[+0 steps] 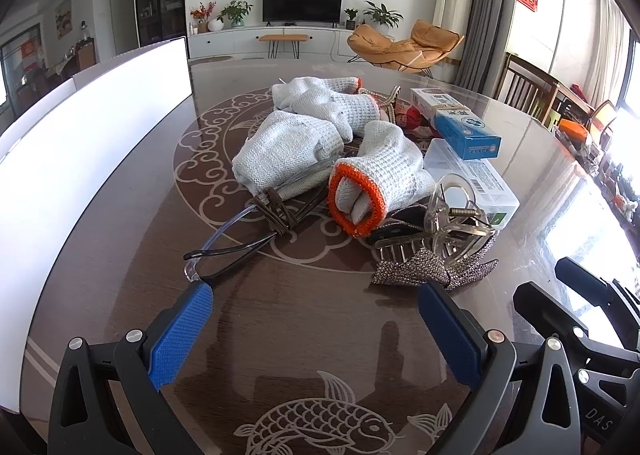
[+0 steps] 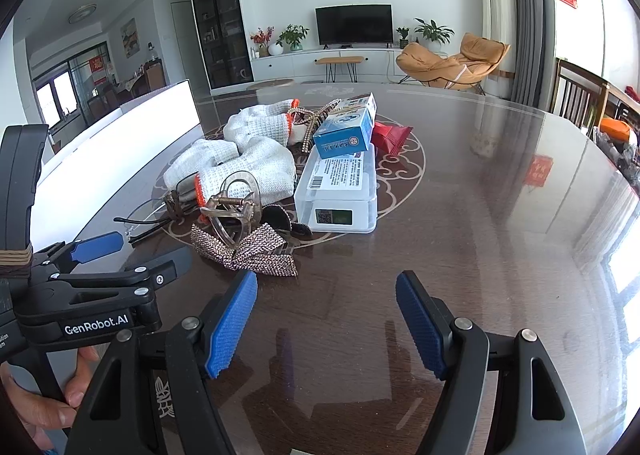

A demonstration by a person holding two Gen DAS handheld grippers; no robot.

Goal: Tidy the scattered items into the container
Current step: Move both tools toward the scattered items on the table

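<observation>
Evidently nothing is tidied yet: gloves (image 1: 320, 135), glasses (image 1: 248, 231), hair clip (image 1: 452, 223) and boxes (image 2: 344, 131) lie heaped mid-worktop (image 2: 480, 215), white container (image 1: 92, 159) at its left edge; both grippers (image 1: 316, 311) (image 2: 326, 315) hold jaws wide, empty.

A dark table (image 1: 120, 247) with pale fish and cloud inlay fills the foreground. Beyond it a black TV (image 1: 302, 2) stands on a long white cabinet (image 1: 240, 40), with potted plants (image 1: 236, 12) on either side. A small wooden bench (image 1: 283, 38) sits before the cabinet. An orange lounge chair (image 1: 404, 45) stands near grey curtains (image 1: 484, 11). A wooden chair (image 2: 580, 95) is at the table's right edge.
</observation>
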